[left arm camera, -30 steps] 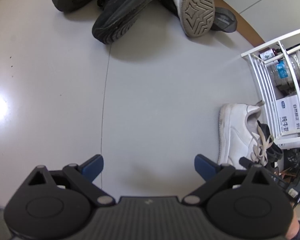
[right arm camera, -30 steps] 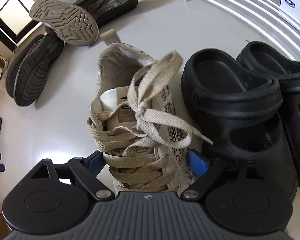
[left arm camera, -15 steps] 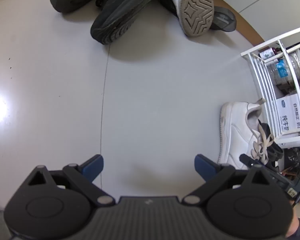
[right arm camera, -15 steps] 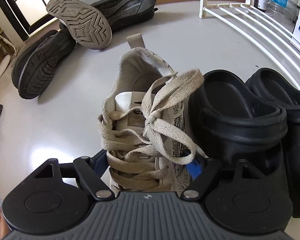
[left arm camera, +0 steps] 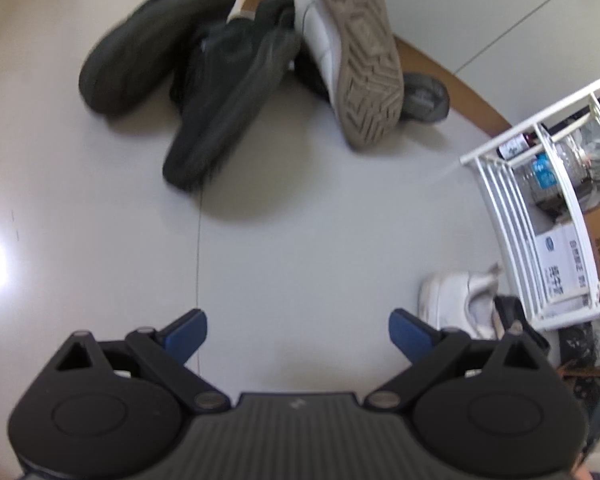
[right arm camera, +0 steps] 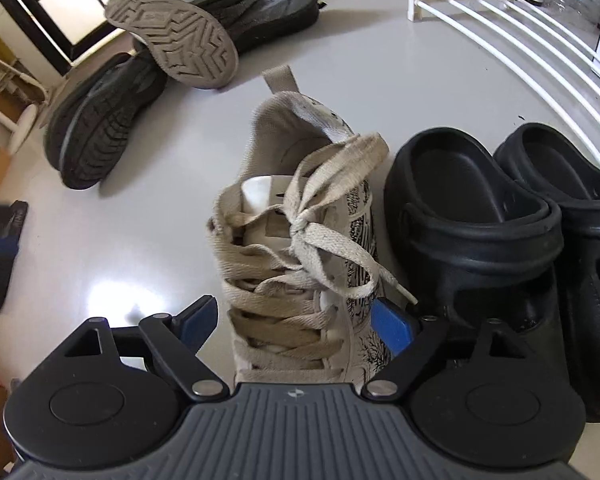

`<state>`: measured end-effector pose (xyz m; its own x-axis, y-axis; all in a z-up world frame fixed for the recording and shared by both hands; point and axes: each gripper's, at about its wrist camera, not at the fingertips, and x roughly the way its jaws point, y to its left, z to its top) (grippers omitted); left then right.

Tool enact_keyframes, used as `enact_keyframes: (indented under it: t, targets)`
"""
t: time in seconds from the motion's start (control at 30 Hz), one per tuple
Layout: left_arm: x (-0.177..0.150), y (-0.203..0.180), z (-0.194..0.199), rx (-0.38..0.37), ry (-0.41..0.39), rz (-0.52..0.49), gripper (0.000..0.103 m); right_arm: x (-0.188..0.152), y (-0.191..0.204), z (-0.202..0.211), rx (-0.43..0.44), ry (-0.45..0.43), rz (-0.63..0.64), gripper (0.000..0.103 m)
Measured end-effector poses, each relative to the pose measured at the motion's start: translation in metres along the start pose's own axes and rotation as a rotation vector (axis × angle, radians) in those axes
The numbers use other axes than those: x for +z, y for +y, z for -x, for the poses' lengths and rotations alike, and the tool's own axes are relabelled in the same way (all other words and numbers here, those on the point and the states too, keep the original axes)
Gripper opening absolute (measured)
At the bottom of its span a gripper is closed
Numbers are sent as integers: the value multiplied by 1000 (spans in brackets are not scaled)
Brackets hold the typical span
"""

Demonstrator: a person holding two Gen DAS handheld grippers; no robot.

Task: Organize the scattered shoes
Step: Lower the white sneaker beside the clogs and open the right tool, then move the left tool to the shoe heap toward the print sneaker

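A white lace-up sneaker (right arm camera: 300,216) stands on the grey floor between the jaws of my right gripper (right arm camera: 296,320). Those jaws are opening: the left pad (right arm camera: 198,320) is clear of the shoe and the right pad (right arm camera: 392,320) sits close by its printed side. Two black clogs (right arm camera: 472,216) stand side by side just right of it. My left gripper (left arm camera: 298,330) is open and empty above bare floor. Ahead of it lies a pile: the other white sneaker (left arm camera: 360,52) sole-up on several dark shoes (left arm camera: 228,92). The laced sneaker (left arm camera: 456,300) shows at its right.
A white wire rack (left arm camera: 512,208) with bottles and boxes stands on the right, close behind the clogs (right arm camera: 500,32). A brown skirting board and a wall run behind the pile. A tile seam crosses the floor in front of the left gripper.
The left gripper has lifted and swung toward the shoe pile, which now looks larger and blurred. The right gripper has rolled slightly over the laced sneaker, and its left pad now stands off the shoe.
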<state>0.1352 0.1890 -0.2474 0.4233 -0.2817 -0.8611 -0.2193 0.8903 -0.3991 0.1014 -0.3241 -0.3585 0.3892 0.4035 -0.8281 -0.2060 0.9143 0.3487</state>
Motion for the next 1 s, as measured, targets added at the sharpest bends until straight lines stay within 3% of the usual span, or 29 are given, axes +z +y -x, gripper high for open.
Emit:
enact_keyframes:
  t: [0.2,0.47,0.73,1.0]
  targets:
    - [40,-31,-10,28,-32,-58,102,2,2,9,33,-28,21,88]
    - [92,-51,-30,53,-32,7,103,4,-7,15,44,-52,-4,88]
    - [144,-73,-31,129,-129,68,103,8,-13,22,60,-89,-27,88]
    - [184,-105,-46,148,-166,59,103,12,-18,24,77,-117,-53,88]
